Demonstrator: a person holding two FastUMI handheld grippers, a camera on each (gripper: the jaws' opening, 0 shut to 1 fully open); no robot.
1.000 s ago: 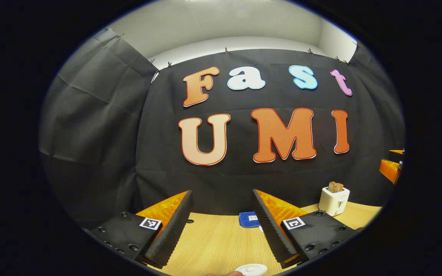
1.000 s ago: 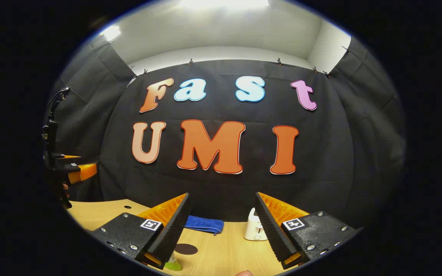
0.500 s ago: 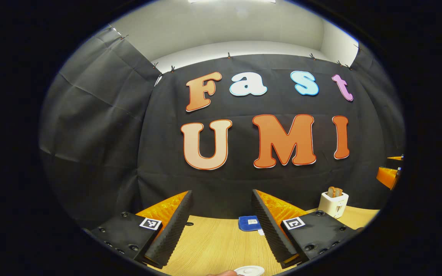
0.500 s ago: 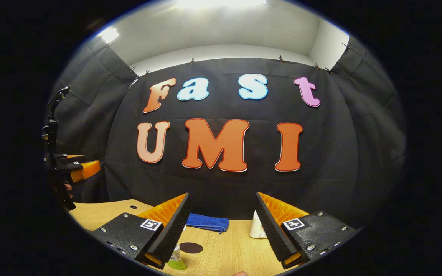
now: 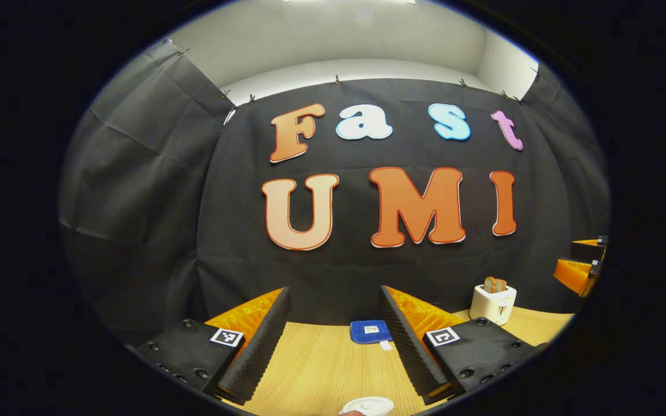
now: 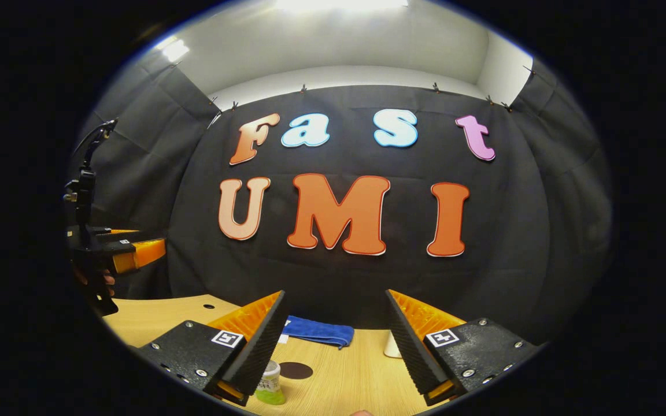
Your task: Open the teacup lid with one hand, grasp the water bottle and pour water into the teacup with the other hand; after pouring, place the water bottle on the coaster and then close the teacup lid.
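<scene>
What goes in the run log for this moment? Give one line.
left hand-held gripper: open, above table, teacup lid below | right hand-held gripper: open, water bottle by its finger, coaster bare | nothing grasped

- No word or number can be read on any object.
- A square black-and-white coded marker [image 5: 227, 337] is borne by each black block of the left claw [image 5: 333, 289]; a pattern is carried, not letters.
- Markers of the same kind [image 6: 227, 338] are seen on the blocks of the right claw [image 6: 335, 292].
- A small white tag [image 5: 371, 330] is stitched to the folded blue cloth [image 5: 362, 334] on the light wooden tabletop [image 5: 321, 364]; its print is too small to be read.
- A label is wrapped around the small green-based plastic bottle [image 6: 270, 382]; its lettering cannot be made out.
</scene>
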